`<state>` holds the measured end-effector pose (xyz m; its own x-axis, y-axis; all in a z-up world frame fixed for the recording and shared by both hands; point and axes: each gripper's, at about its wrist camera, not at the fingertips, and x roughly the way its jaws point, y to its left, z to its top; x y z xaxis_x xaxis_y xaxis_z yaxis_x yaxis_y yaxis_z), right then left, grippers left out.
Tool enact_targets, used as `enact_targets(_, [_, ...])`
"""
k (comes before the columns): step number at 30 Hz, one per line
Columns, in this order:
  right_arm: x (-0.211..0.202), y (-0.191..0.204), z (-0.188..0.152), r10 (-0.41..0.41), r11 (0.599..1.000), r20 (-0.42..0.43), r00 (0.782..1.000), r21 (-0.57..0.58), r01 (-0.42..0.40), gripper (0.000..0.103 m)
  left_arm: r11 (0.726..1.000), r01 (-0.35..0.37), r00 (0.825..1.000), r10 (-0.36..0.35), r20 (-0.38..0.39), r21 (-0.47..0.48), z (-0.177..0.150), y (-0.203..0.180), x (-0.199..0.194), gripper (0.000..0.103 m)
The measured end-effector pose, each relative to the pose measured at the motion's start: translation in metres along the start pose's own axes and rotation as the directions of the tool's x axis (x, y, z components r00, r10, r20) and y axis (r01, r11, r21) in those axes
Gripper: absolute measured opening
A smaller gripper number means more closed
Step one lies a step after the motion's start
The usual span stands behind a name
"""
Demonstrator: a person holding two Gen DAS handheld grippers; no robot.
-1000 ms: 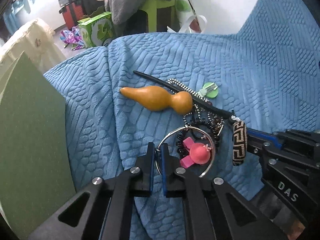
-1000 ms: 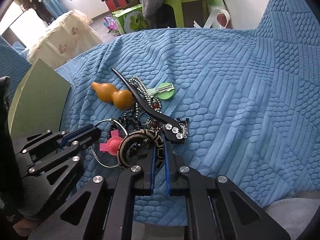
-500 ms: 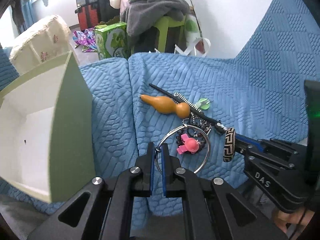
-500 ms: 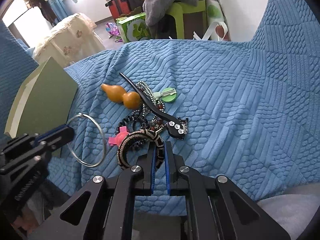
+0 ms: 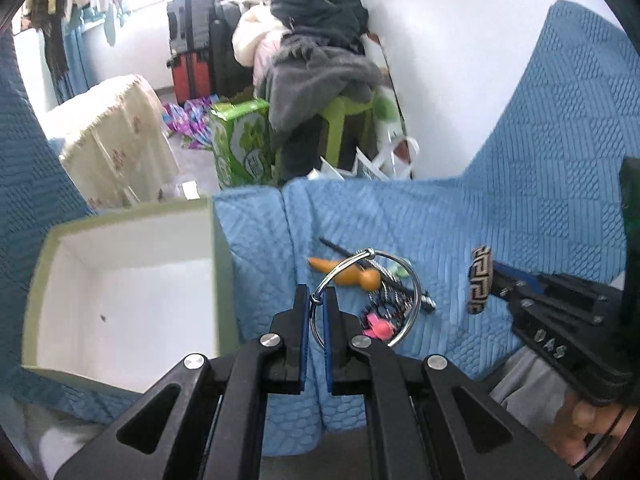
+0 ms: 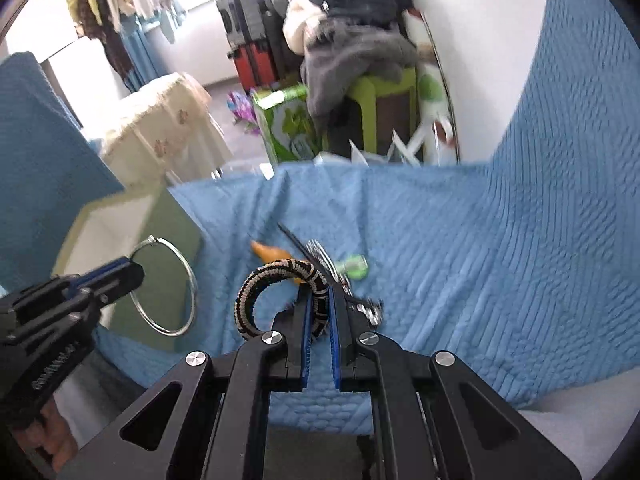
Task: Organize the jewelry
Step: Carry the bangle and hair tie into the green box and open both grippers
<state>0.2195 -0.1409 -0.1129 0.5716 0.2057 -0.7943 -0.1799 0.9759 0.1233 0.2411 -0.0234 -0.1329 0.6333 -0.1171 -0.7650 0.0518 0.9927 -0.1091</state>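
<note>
Silver ring (image 5: 366, 298) in left gripper (image 5: 316, 300) | patterned bangle (image 6: 276, 292) in right gripper (image 6: 320, 304)

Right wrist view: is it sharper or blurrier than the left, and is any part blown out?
Right wrist view: motion-smeared, the green clip streaked; window top left blown out. Left wrist view: sharper, the silver ring crisp, window glare too; fisheye bends the blue blanket.
</note>
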Motion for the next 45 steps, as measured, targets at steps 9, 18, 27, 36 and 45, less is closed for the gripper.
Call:
enact_targets(9, [-0.03,0.053,0.047,0.016,0.998,0.102,0.995,-0.068,-0.009,0.005,0.998,-0.034,0.996,0.037,0.081,-0.046,0.031,0.048,-0.047,0.004])
enact_targets(18, [-0.019,0.121,0.078,0.106,0.989,0.104,0.989,-0.112,-0.095,0.005,0.983,-0.092,0.986,0.112,0.123,-0.156,0.054,0.136,-0.086,0.004])
enact_targets(27, [0.017,0.191,0.076,0.171,0.972,0.013,0.985,-0.167,-0.166,0.005,0.965,-0.118,0.988,0.138,0.071,-0.234,0.041,0.211,-0.085,0.004])
enact_targets(36, [0.076,0.221,0.036,0.15,0.96,-0.153,0.977,-0.213,-0.181,0.005,0.952,-0.126,0.991,0.107,-0.083,-0.277,-0.006,0.248,-0.021,0.004])
enact_targets(45, [0.107,0.224,0.019,0.109,0.961,-0.233,0.966,-0.224,-0.162,0.006,0.954,-0.099,0.985,0.053,-0.164,-0.283,-0.028,0.248,0.021,0.004])
